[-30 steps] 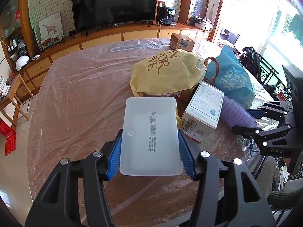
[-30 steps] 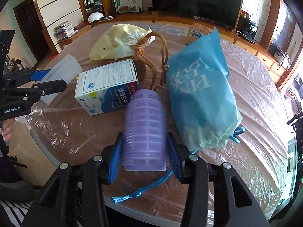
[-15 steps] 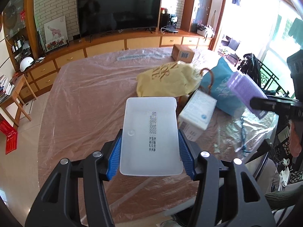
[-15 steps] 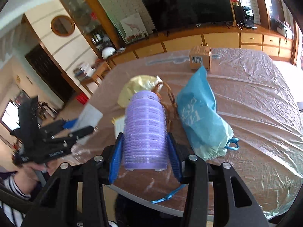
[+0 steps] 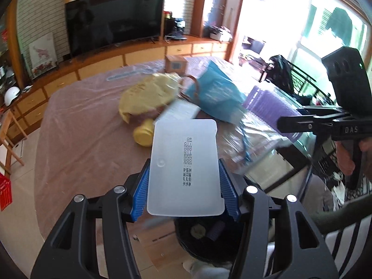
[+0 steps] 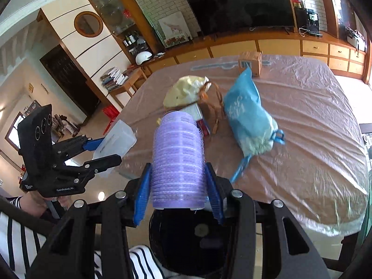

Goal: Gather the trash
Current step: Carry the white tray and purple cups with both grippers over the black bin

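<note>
My left gripper (image 5: 184, 197) is shut on a translucent white plastic lid (image 5: 184, 167) and holds it off the table's near edge, above a black trash bin (image 5: 204, 239). My right gripper (image 6: 177, 193) is shut on a ribbed purple plastic bottle (image 6: 177, 160), also above the bin (image 6: 193, 239). The bin holds a few small pieces. In the left wrist view the right gripper (image 5: 309, 125) and the purple bottle (image 5: 272, 109) show at the right. In the right wrist view the left gripper (image 6: 93, 153) with the lid (image 6: 116, 141) shows at the left.
On the plastic-covered table (image 5: 76, 127) lie a yellow bag (image 5: 148, 93), a blue bag (image 5: 216, 93), a white box (image 5: 179, 111), a yellow cap (image 5: 143, 134) and a cardboard box (image 5: 175, 64). A TV cabinet stands behind. The person's striped sleeve (image 6: 14, 239) is at the lower left.
Both grippers have pulled back from the table with their objects, so the black bin now shows below each. The table items look farther away.
</note>
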A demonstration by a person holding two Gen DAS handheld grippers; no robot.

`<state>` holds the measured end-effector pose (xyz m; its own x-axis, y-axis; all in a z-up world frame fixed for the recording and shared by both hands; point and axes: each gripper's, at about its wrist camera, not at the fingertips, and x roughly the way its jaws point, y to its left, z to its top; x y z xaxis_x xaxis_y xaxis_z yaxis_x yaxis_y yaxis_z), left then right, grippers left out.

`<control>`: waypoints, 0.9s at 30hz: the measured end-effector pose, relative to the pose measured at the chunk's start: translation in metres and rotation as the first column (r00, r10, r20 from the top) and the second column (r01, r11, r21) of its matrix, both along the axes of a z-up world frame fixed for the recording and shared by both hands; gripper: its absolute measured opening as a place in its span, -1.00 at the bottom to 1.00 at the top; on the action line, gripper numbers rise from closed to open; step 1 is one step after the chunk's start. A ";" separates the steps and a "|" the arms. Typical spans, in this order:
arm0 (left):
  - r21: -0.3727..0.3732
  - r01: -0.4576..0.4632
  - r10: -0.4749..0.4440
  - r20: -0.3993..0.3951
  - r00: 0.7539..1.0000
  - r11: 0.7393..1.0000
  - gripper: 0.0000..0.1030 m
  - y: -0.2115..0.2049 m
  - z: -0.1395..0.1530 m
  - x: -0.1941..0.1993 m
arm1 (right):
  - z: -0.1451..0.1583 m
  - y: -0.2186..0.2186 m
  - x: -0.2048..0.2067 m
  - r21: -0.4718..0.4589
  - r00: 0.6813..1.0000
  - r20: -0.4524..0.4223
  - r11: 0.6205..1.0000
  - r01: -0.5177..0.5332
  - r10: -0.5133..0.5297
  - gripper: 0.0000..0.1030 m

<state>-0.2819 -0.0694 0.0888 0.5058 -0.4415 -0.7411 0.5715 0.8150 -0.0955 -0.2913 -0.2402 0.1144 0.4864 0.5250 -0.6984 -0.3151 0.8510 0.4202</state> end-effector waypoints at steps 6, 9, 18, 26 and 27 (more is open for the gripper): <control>0.014 0.068 -0.067 -0.042 0.997 0.998 0.08 -0.012 -0.010 -0.025 | -0.011 -0.004 -0.028 -0.013 0.998 -0.051 1.000 -0.026 0.025 -0.15; 0.032 0.100 -0.098 -0.055 0.994 0.994 0.08 -0.018 -0.016 -0.036 | -0.020 -0.004 -0.038 -0.024 0.996 -0.077 0.999 -0.042 0.040 -0.15; 0.094 0.166 -0.156 -0.098 0.983 0.982 0.08 -0.035 -0.037 -0.056 | -0.048 0.006 -0.061 -0.111 0.984 -0.142 0.986 -0.122 0.105 -0.15; 0.136 0.205 -0.182 -0.166 0.969 0.969 0.08 -0.043 -0.066 -0.062 | -0.075 0.012 -0.071 -0.159 0.969 -0.202 0.972 -0.174 0.140 -0.15; 0.142 0.210 -0.184 -0.174 0.967 0.967 0.08 -0.044 -0.070 -0.062 | -0.080 0.013 -0.071 -0.167 0.967 -0.211 0.970 -0.179 0.142 -0.15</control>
<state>-0.3442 -0.1135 0.0190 0.2914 -0.3917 -0.8727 0.7103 0.6997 -0.0769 -0.3624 -0.2273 0.0348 0.2496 0.4393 -0.8630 -0.3811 0.8638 0.3295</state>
